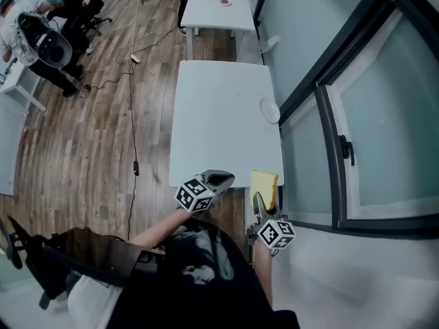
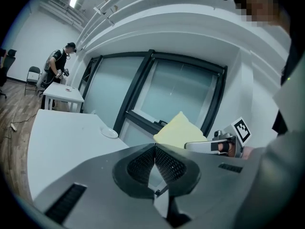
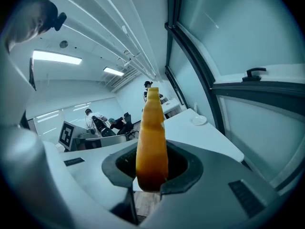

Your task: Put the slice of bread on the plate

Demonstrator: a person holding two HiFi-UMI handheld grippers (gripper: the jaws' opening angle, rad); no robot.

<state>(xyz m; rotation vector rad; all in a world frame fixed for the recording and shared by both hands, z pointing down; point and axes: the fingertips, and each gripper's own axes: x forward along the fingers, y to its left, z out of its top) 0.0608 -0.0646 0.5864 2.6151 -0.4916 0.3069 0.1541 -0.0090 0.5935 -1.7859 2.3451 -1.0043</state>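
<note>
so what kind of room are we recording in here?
Likely an office or lab workroom: plain white tables, wood-look floor with a loose cable trailing across it, and a dark-framed glass partition along one side.

1. a long white surface (image 1: 219, 115) ran beside a wall of dark-framed windows (image 1: 357, 136).
2. a second white table (image 1: 218, 9) stood beyond it.
3. the floor (image 1: 75, 156) was brown wood planks, with a thin black cable (image 1: 133, 115) trailing across it.
4. two strip lights (image 3: 53, 57) glowed on the pale ceiling.
</note>
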